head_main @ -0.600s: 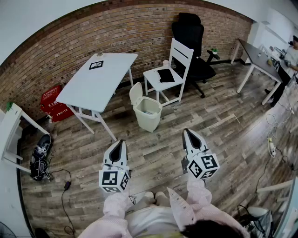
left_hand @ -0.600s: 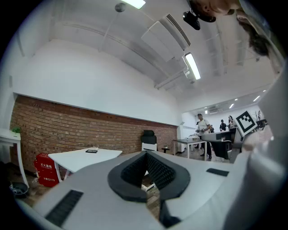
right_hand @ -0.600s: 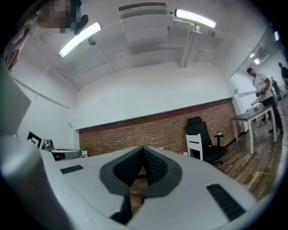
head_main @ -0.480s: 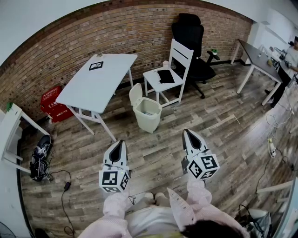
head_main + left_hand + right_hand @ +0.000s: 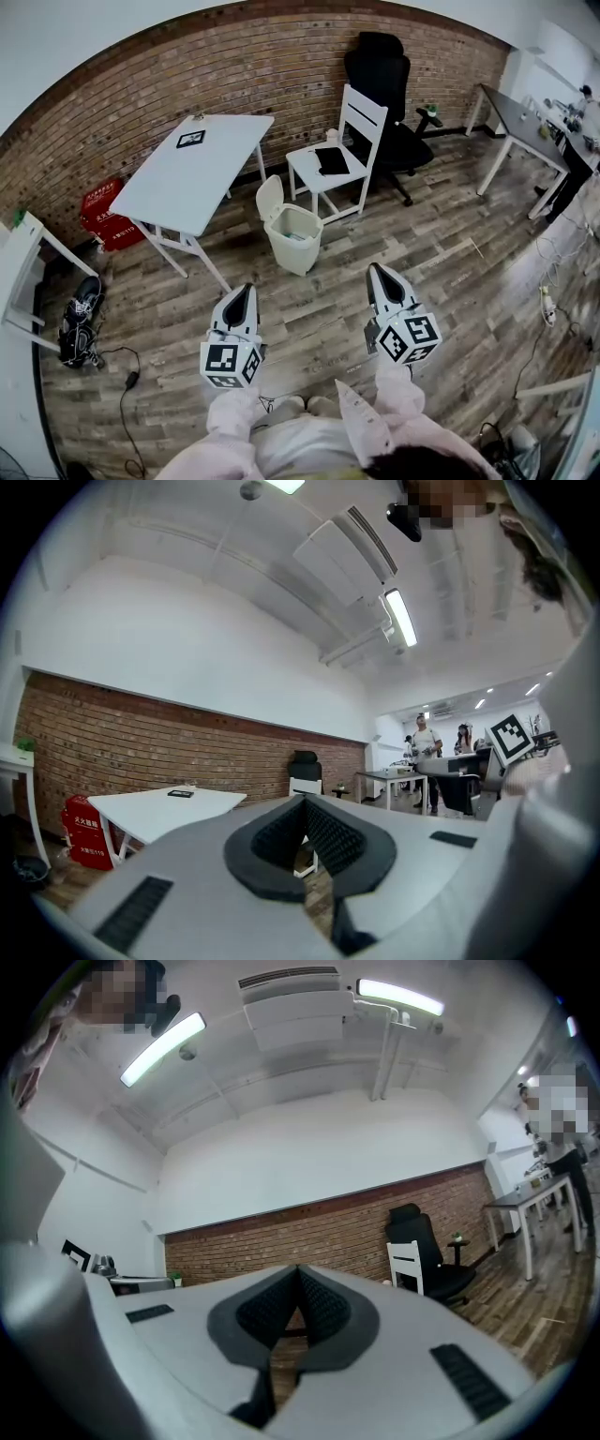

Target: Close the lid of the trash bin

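Trash bin (image 5: pixel 296 246) stands well beyond left gripper (image 5: pixel 242 289), right gripper (image 5: pixel 378 270).

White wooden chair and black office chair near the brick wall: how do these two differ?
The white wooden chair has a slatted back and straight legs; the black padded office chair has a taller solid back, armrests and a splayed base. The white chair stands nearer, beside the cream trash bin; the black one stands behind it, closer to the brick wall. Only the white chair carries a flat dark object. Nobody sits in either.
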The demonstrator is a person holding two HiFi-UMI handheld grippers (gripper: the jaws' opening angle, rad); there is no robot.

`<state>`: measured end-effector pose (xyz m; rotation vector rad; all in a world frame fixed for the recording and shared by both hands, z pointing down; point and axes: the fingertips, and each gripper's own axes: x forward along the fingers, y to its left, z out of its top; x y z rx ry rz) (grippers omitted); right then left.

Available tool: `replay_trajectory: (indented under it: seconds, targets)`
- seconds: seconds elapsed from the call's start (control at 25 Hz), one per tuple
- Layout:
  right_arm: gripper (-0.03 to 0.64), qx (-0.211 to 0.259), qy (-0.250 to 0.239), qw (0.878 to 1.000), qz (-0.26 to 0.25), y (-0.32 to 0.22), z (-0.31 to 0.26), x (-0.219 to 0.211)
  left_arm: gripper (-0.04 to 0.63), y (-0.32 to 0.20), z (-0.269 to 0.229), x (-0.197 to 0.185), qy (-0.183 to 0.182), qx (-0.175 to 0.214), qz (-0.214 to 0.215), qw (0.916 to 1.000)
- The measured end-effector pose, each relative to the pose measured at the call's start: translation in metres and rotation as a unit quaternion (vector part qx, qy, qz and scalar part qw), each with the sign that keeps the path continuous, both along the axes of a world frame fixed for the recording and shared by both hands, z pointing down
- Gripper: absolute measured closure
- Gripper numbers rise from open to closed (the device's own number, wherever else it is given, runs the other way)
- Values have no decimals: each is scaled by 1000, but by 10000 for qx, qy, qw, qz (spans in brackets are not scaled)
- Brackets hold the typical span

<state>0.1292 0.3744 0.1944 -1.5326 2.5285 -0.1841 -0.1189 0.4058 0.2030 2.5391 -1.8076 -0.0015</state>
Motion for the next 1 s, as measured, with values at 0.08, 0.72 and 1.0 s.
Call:
replay_trajectory:
  seconds: [0.08, 0.72, 1.0]
  targets:
    - [614, -5, -9, 10000, -19, -2, 2, 4, 603, -2, 1, 5, 15, -7, -51, 10000]
    - [614, -198, -143, 9996, -119, -25, 19, 7, 385, -28, 12, 5, 39, -212, -193, 9996]
    - [614, -287, -201, 9994, -23, -67, 30, 3, 348, -72, 23, -7, 130, -314, -186, 9993]
